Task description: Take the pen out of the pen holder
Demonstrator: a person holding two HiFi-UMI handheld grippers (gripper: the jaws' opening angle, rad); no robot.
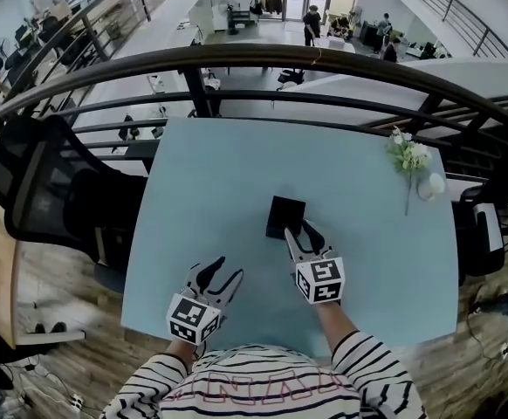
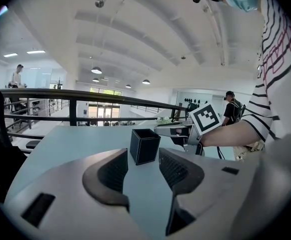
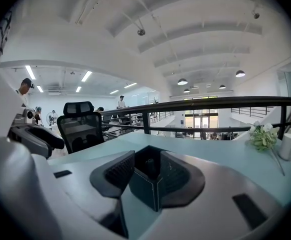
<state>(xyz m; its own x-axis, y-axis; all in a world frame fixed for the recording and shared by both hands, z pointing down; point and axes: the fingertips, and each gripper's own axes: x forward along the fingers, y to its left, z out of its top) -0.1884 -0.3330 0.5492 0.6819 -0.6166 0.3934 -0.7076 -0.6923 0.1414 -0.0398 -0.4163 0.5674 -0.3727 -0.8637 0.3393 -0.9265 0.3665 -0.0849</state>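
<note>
A black square pen holder [image 1: 285, 216] stands near the middle of the pale blue table [image 1: 219, 182]. In the right gripper view the pen holder [image 3: 144, 189] turns a corner toward the camera, and a dark pen tip [image 3: 150, 166] shows inside it. My right gripper [image 1: 301, 231] is at the holder's near right corner. The right gripper [image 3: 146, 159] has its jaws wide, one on each side of that corner, and I see no pad pressing. My left gripper [image 1: 225, 271] hangs open and empty nearer the front edge. From the left gripper [image 2: 143, 170] view the holder [image 2: 145, 146] stands beyond the jaws.
A sprig of white flowers [image 1: 408, 155] and a small white pot [image 1: 430, 186] lie at the table's far right corner. A black office chair [image 1: 36, 182] stands left of the table. A dark railing [image 1: 263, 57] runs behind the far edge.
</note>
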